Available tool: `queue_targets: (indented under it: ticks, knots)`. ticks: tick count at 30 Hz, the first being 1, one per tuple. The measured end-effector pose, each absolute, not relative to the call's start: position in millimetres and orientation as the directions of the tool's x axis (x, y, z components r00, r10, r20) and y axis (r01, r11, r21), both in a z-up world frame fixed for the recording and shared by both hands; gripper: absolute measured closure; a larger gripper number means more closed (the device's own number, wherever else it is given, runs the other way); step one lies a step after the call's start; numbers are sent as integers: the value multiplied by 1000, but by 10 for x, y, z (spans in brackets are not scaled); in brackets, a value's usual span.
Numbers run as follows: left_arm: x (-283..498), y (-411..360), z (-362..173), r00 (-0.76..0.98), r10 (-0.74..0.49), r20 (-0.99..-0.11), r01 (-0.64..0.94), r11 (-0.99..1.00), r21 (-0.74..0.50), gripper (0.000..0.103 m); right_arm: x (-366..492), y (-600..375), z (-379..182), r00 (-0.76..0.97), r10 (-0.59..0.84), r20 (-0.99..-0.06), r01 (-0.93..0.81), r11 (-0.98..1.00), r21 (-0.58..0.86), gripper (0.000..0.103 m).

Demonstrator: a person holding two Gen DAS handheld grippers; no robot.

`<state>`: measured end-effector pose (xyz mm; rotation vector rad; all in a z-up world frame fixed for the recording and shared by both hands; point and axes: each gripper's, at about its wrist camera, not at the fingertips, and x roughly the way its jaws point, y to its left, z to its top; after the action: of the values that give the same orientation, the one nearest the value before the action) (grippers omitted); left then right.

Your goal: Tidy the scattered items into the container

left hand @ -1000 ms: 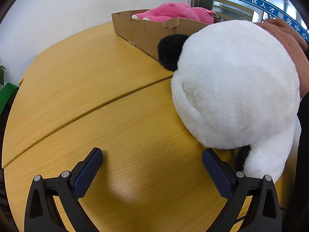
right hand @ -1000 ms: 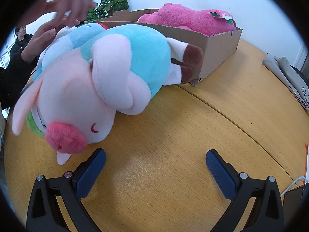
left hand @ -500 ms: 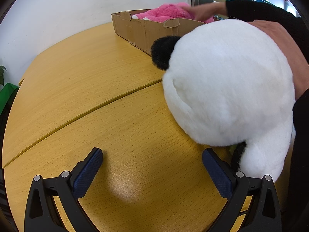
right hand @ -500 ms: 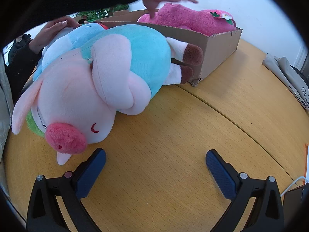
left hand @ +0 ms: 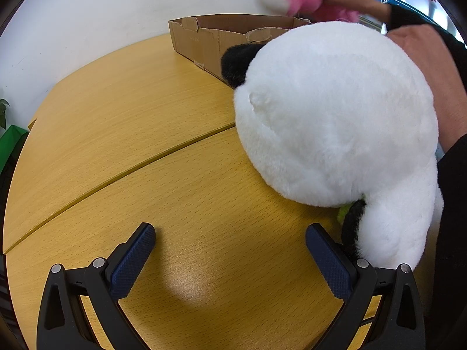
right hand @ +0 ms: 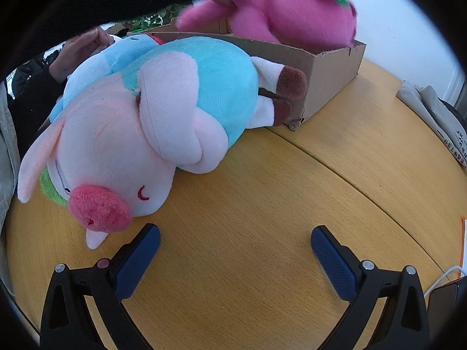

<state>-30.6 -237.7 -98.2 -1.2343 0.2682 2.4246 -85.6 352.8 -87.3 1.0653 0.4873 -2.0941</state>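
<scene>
**Operator:** Both sets of fingers are spread wide and empty. The left gripper (left hand: 230, 245) hangs low over the worktop (left hand: 122, 134), and the right gripper (right hand: 235, 248) does the same on its side.

**Observer:** And the things to tidy, biggest first?

**Operator:** The white plush (left hand: 332, 122) fills the right half of my left view, lying on the worktop with its black ear against the cardboard box (left hand: 204, 43); its lower part sits just beside my right-hand finger (left hand: 328, 265) there. A bare hand (left hand: 423, 67) rests on its far side. Next, the pig plush (right hand: 151, 134) lies on its side in the right view, feet touching the box wall, snout near my left-hand finger. Smallest, a pink plush (right hand: 292, 17) is held above the box by another hand, blurred.

**Observer:** What worries you?

**Operator:** Those hands. I judge that reaching for either toy now could pinch a hand or a sleeve. The white plush is also bulky and soft: a shallow bite would catch only fur and slip. The box is shallow and light; dragging a toy over its torn rim could shove it along the worktop.
</scene>
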Motion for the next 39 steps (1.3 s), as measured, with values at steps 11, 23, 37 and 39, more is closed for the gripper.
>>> queue_targets:
  ticks: [11, 23, 37, 39]
  knots:
    - [-296, -2373, -982, -527, 267, -807, -437, -900, -12, 0, -862, 3525, -873, -395, -433, -810, 746, -666, -8, 0]
    - [-316, -2368, -1002, -527, 267, -807, -437, -900, -13, 0, -860, 3528, -875, -395, -433, -810, 746, -666, -8, 0]
    - [-309, -2362, -1005, -527, 267, -807, -436, -900, -13, 0, -871, 3524, -875, -395, -433, -810, 746, -666, -8, 0]
    - [-300, -2361, -1001, -527, 267, -807, -436, -900, -13, 0, -872, 3524, -876, -395, -433, -810, 746, -666, -8, 0]
